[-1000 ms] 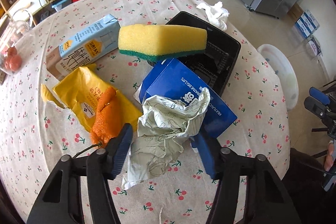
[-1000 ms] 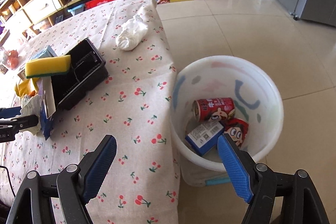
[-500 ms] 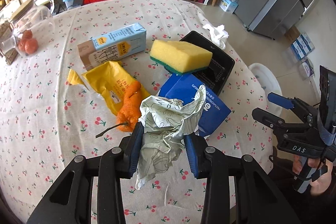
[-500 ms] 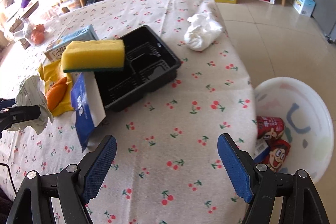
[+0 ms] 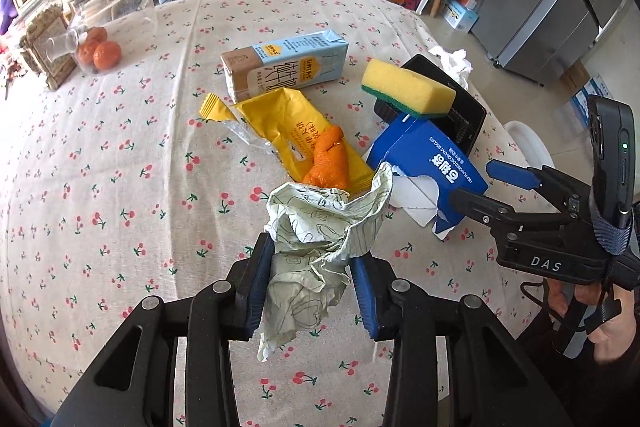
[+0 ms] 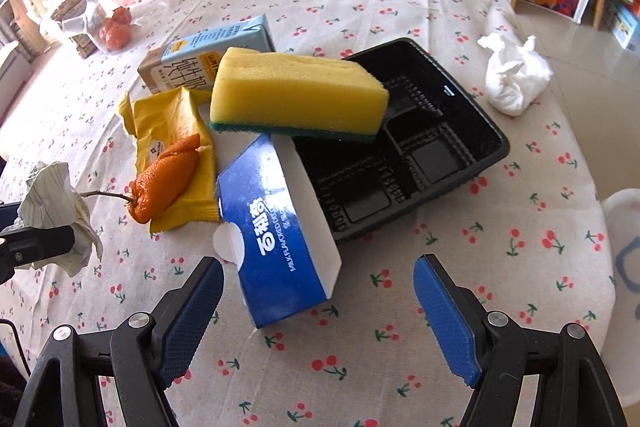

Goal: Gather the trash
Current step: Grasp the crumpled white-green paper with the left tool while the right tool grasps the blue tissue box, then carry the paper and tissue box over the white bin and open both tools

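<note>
My left gripper (image 5: 314, 281) is shut on a crumpled pale green paper (image 5: 320, 235) and holds it above the cherry-print tablecloth. The paper also shows at the left edge of the right wrist view (image 6: 56, 207). My right gripper (image 6: 318, 311) is open and empty, just in front of a torn blue biscuit box (image 6: 276, 227). Behind the box lie a black plastic tray (image 6: 420, 147) with a yellow sponge (image 6: 296, 95) on its rim, a yellow wrapper (image 6: 172, 131) with orange peel (image 6: 164, 179), a milk carton (image 6: 208, 55) and a white tissue wad (image 6: 514, 79).
The white trash bucket (image 6: 624, 235) stands on the floor past the table's right edge. A glass jar with oranges (image 5: 100, 27) stands at the far left of the table. Shelves and drawers line the back wall.
My left gripper has closed on the crumpled paper and lifted it back off the table. My right gripper has swung from the bucket to the table, toward the blue box.
</note>
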`<state>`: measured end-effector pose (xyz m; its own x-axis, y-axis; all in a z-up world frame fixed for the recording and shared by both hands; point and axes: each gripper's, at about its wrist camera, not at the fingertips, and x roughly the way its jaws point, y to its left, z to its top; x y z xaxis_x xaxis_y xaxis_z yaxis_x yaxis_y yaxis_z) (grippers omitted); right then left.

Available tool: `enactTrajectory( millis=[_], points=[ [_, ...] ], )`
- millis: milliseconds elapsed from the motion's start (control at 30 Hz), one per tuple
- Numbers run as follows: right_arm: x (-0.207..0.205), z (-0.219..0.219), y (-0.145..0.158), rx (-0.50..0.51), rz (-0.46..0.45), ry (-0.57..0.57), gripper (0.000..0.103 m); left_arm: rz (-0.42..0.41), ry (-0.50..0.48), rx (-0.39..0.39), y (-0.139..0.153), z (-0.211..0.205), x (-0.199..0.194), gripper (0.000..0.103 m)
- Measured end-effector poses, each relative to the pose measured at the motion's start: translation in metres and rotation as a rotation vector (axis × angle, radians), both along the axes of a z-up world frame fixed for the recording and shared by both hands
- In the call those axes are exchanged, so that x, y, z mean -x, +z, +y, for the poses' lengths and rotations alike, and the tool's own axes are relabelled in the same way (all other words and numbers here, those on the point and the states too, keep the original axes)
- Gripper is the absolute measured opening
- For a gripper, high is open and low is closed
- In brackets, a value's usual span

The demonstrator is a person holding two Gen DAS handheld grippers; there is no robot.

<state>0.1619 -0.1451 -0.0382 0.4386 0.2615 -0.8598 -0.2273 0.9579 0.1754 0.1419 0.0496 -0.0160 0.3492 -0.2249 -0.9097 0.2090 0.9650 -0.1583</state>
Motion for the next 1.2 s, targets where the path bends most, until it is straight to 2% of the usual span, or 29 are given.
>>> enactTrajectory(
  millis=[100,200,233,300,333,367,433,567,833,1200],
  points=[
    [-0.005,0.009,-0.008,0.014,0.019,0.011,0.073,0.002,-0.004,-0.004,-0.001,0.002,0.002,0.04],
    [-0.007,0.012,-0.015,0.022,0.042,0.022,0.058,0.005,-0.007,-0.007,-0.003,0.002,0.002,0.04],
    [-0.007,0.013,-0.017,0.019,0.048,0.028,0.048,0.005,-0.008,-0.007,-0.003,0.002,0.002,0.04],
    [-0.006,0.016,-0.017,0.02,0.048,0.04,0.039,0.004,-0.009,-0.006,-0.002,0.001,0.002,0.04],
    [-0.005,0.017,-0.016,0.016,0.046,0.052,0.028,0.003,-0.009,-0.005,-0.002,0.001,0.002,0.04],
    [-0.005,0.018,-0.014,0.008,0.046,0.065,0.023,0.001,-0.009,-0.005,-0.002,0.001,0.002,0.04],
    [-0.001,0.02,-0.01,0.013,0.038,0.084,0.019,0.0,-0.009,-0.001,-0.001,-0.001,0.002,0.04],
    [0.007,0.02,-0.001,0.007,0.024,0.105,0.013,-0.006,-0.013,0.0,0.001,-0.005,0.001,0.04],
    [0.027,-0.003,0.02,-0.004,-0.005,0.089,0.013,-0.024,-0.038,0.012,0.007,-0.024,0.001,0.04],
    [0.053,-0.061,0.046,-0.026,-0.045,-0.02,0.013,-0.052,-0.098,0.05,0.018,-0.069,0.0,0.04]
  ],
)
